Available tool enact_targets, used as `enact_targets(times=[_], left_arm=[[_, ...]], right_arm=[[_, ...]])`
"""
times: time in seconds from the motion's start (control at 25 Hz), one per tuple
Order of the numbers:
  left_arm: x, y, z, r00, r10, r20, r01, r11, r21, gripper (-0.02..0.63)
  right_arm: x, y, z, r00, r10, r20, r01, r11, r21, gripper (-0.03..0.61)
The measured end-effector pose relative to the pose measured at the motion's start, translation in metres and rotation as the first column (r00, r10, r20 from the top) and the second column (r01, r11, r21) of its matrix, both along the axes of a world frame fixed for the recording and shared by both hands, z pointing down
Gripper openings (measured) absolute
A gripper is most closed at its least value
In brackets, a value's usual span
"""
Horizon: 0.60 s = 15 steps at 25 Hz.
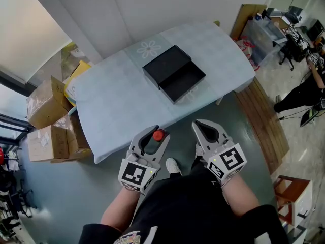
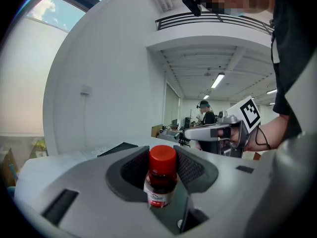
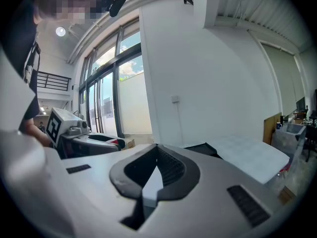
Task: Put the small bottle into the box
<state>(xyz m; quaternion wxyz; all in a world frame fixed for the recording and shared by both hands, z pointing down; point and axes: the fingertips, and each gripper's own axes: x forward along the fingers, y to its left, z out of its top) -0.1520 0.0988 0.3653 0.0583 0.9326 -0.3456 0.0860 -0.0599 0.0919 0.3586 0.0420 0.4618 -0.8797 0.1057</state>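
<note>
Bottle: the small bottle [image 2: 161, 175], red cap up, stands upright between the jaws of the left claw [image 1: 154, 136].
Left claw: clenched on the bottle's body and held over the floor, short of the table [image 1: 117, 105].
Right claw: [image 3: 157, 170] jaws pressed together with nothing between them, just beside the left one.
Box: the black box [image 1: 174, 72] lies mid-table, its open half on the nearer right side, well apart from both claws.
Way to go: the box sits ahead of the bottle and slightly right. The left hand has the load, and with the bottle upright I'd judge it can go in base first.
Hard to see: the jaws hide the bottle's base. The box's inside is too dark to tell whether it is empty.
</note>
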Motion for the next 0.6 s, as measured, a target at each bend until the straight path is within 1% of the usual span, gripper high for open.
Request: enact_targets(times=[0.28, 0.6], left_arm=[[0.010, -0.007, 0.002, 1.000, -0.004, 0.005, 0.004, 1.000, -0.004, 0.156], [0.033, -0.021, 0.004, 1.000, -0.027, 0.002, 0.027, 0.999, -0.018, 0.156]], right_arm=[[0.007, -0.007, -0.002, 0.999, -0.023, -0.037, 0.024, 1.000, 0.013, 0.009], [0.030, -0.023, -0.004, 0.998, -0.046, -0.042, 0.046, 0.999, 0.009, 0.009]])
